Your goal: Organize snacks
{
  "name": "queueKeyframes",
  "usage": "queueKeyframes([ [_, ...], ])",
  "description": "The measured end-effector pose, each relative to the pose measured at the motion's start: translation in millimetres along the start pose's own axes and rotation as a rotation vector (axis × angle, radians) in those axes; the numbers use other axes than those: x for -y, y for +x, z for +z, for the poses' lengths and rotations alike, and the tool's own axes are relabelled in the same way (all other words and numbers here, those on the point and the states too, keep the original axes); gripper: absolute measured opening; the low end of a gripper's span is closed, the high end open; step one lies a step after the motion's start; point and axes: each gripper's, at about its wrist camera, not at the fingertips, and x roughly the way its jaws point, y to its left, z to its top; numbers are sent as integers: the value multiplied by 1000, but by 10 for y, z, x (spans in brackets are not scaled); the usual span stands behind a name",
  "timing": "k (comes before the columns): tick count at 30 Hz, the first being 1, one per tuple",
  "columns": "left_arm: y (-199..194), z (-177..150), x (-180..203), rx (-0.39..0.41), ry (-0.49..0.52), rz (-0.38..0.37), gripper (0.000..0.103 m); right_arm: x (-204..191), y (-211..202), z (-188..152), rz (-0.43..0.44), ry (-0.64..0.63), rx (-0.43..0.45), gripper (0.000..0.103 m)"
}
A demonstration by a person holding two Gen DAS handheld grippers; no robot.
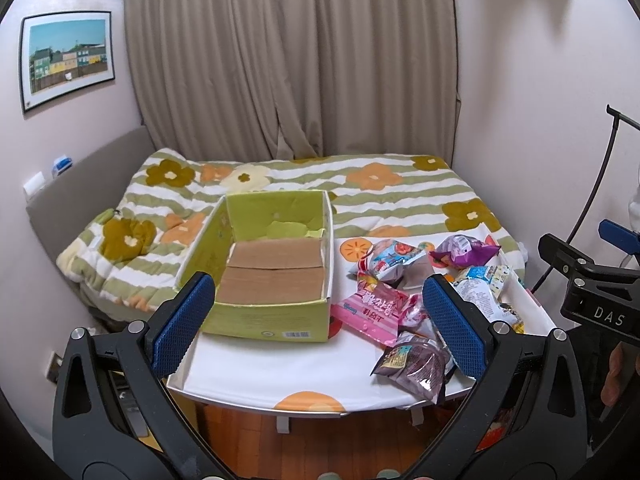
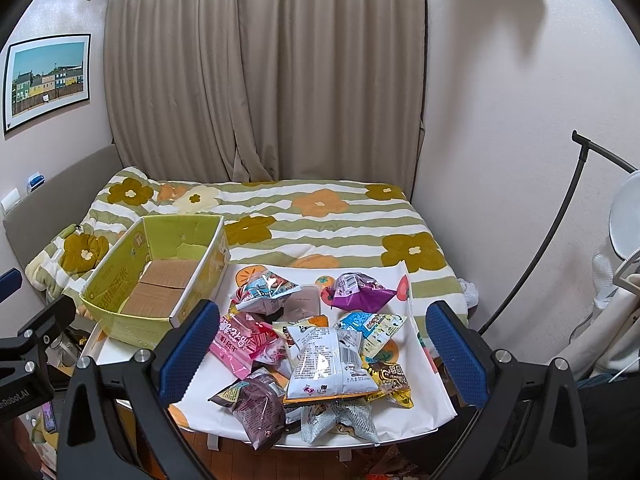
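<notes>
An empty green cardboard box (image 1: 264, 322) (image 2: 120, 320) stands open on the left of a small white table (image 1: 280, 380) (image 2: 120, 354). A pile of snack bags lies on the right: a pink bag (image 1: 370, 308) (image 2: 240, 338), a purple bag (image 1: 464, 252) (image 2: 360, 292), a white bag (image 2: 324, 360), a dark brown bag (image 1: 416, 368) (image 2: 256, 400). My left gripper (image 1: 320, 320) is open and empty, held before the table's front edge. My right gripper (image 2: 324, 340) is open and empty, held above the snack pile's near side.
A bed with a flowered striped quilt (image 1: 380, 192) (image 2: 320, 216) lies right behind the table. Beige curtains (image 1: 288, 60) hang at the back. A lamp stand (image 2: 560, 232) is at the right wall. The wooden floor (image 1: 320, 440) shows below the table.
</notes>
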Motion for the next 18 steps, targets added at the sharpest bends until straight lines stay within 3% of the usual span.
queueKeyframes([
  [18,12,9,37,-12,2,-10,103,-19,4,-20,10,0,-3,103],
])
